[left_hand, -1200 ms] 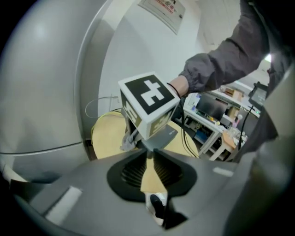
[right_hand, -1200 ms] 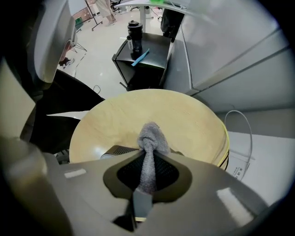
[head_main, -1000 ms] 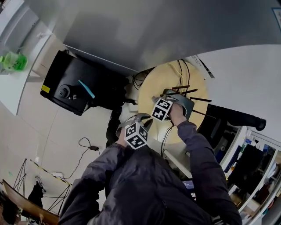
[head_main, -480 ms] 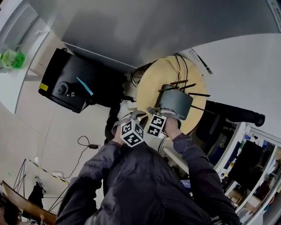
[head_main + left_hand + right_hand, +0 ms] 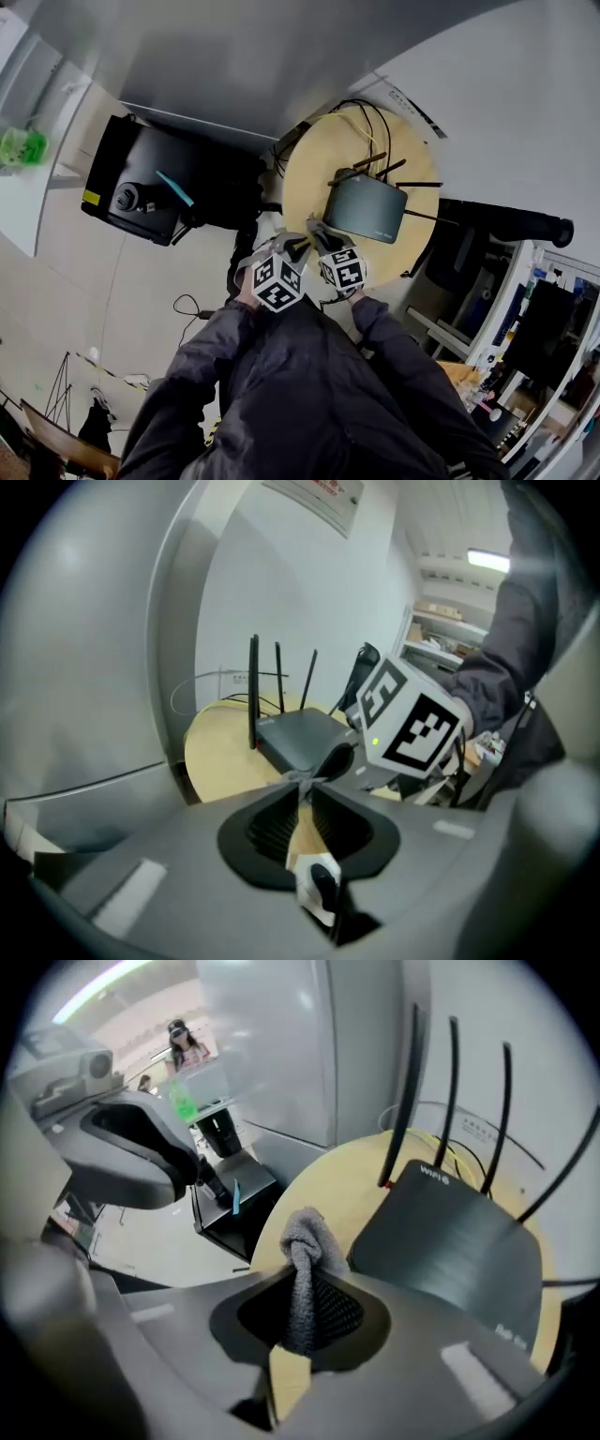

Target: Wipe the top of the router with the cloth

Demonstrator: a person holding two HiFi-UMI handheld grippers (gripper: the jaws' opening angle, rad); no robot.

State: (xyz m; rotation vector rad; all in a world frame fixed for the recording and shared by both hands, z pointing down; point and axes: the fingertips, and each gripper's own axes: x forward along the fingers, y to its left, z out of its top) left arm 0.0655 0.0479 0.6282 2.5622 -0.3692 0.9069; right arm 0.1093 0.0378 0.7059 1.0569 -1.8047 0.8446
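A dark grey router (image 5: 367, 207) with three thin antennas lies flat on a round wooden table (image 5: 309, 178). In the right gripper view the router (image 5: 455, 1241) sits just ahead and to the right, its top uncovered. My right gripper (image 5: 302, 1241) is shut on a grey cloth (image 5: 302, 1260), which bunches up above the jaw tips over the table's near edge. My left gripper (image 5: 306, 782) is shut with nothing in it and is held close beside the right one, short of the router (image 5: 298, 733). In the head view both grippers hover at the table's near rim, left gripper (image 5: 292, 246) and right gripper (image 5: 317, 231).
Yellow and black cables (image 5: 370, 127) coil behind the router near the wall. A black case (image 5: 141, 178) with a blue strip on it stands on the floor to the left. A black tube (image 5: 506, 225) lies to the table's right. A green bottle (image 5: 21, 145) stands on a shelf at far left.
My right gripper with the cloth has pulled back off the router's top toward the table's near edge, beside the left gripper. The router's top now shows bare.
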